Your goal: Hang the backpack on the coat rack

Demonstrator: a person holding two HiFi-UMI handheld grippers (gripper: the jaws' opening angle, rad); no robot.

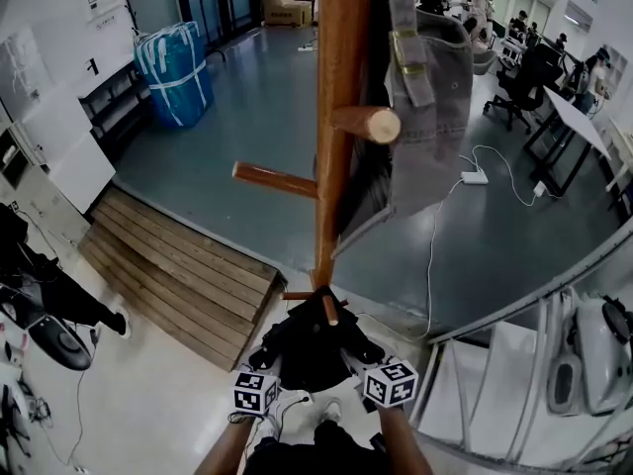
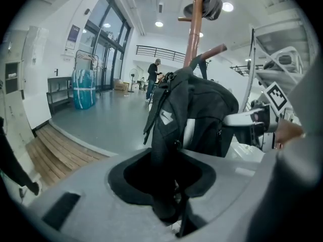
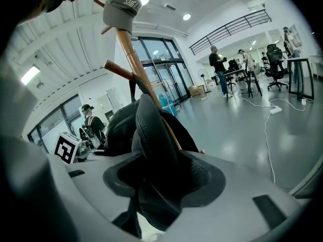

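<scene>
The wooden coat rack [image 1: 332,146] rises in the middle of the head view, with pegs sticking out at several heights. A black backpack [image 1: 312,342] hangs low against its pole, just under a short low peg [image 1: 329,311]. My left gripper [image 1: 273,362] grips it from the left and my right gripper [image 1: 354,360] from the right. In the left gripper view a black strap of the backpack [image 2: 194,112] runs down into my left gripper [image 2: 171,208]. In the right gripper view a padded strap [image 3: 151,145] fills my right gripper [image 3: 151,205], with the rack's pole [image 3: 136,67] behind.
A grey cap [image 1: 430,97] hangs on an upper peg [image 1: 366,124] of the rack. A wooden ramp [image 1: 178,275] lies to the left, a white railing [image 1: 534,315] to the right. A blue wrapped bundle [image 1: 173,72] stands far left; desks, chairs and people fill the far right.
</scene>
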